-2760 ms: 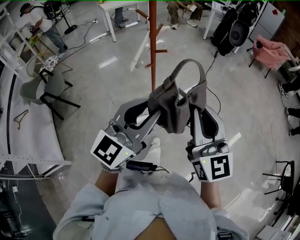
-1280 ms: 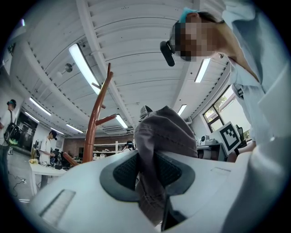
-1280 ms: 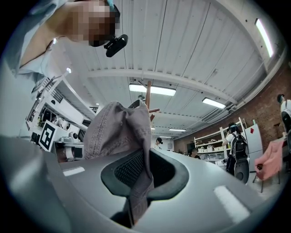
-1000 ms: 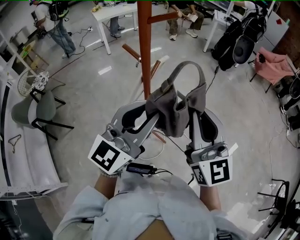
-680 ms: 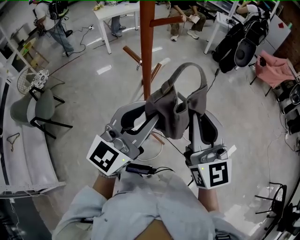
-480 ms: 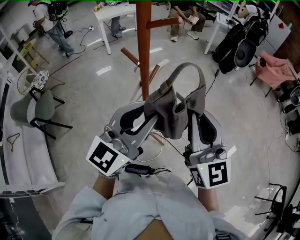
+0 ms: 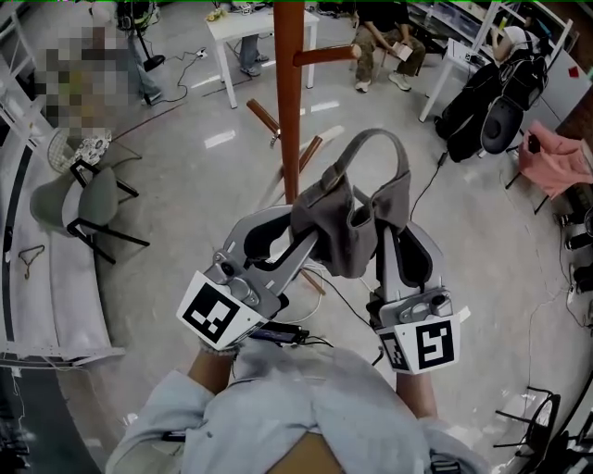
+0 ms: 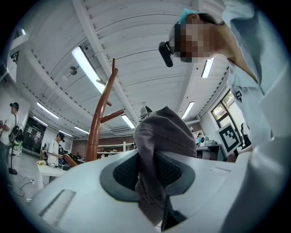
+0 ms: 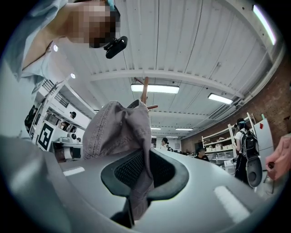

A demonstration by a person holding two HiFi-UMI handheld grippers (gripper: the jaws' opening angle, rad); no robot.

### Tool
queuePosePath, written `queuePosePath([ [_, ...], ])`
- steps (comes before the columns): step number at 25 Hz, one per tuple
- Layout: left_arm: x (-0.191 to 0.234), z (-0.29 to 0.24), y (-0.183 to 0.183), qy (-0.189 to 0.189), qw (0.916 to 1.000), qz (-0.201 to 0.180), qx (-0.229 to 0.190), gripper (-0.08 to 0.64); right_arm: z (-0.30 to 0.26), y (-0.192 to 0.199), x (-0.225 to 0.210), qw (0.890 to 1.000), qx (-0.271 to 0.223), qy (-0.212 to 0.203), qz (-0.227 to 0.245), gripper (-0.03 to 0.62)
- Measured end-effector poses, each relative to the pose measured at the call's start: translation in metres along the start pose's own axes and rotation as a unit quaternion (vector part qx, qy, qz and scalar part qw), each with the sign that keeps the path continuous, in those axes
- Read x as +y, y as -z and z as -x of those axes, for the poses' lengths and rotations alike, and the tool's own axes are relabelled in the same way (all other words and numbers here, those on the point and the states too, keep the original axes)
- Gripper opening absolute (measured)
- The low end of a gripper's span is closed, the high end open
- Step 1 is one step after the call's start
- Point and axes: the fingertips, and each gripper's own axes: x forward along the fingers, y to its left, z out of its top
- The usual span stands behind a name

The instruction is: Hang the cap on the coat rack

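Observation:
A grey cap (image 7: 350, 215) hangs bunched between my two grippers, its strap arching up at the top. My left gripper (image 7: 313, 222) is shut on the cap's left edge; the fabric (image 8: 154, 150) is pinched between its pads. On the cap's right edge my right gripper (image 7: 384, 220) is also shut, with cloth (image 9: 132, 150) caught in its jaws. The brown wooden coat rack (image 7: 289, 93) rises just beyond the cap, slightly to the left, with pegs (image 7: 326, 56) sticking out. It also shows in the left gripper view as a pole (image 8: 99, 123).
A grey chair (image 7: 79, 199) stands at the left, a white table (image 7: 250, 28) at the back. Black golf bags (image 7: 486, 102) and a pink cloth on a chair (image 7: 554, 153) are at the right. People (image 7: 384, 42) sit at the back. Cables (image 7: 426, 194) run over the glossy floor.
The coat rack has come closer and stands larger behind the cap. Both grippers keep the same hold on the cap; the view has drifted slightly, shifting the room's right side outward.

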Motion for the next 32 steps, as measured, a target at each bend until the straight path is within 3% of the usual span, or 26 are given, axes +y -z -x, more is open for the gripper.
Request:
queuePosePath([
  [13, 0.001, -0.011, -0.007, -0.035, 0.9992, -0.022, -0.001, 0.091, -0.011, -0.009, -0.013, 0.999, -0.015, -0.035, 0.007, 0.043],
  [32, 0.039, -0.037, -0.030, -0.079, 0.9966, -0.022, 0.006, 0.091, -0.063, -0.032, -0.027, 0.998, -0.019, -0.062, 0.016, 0.043],
])
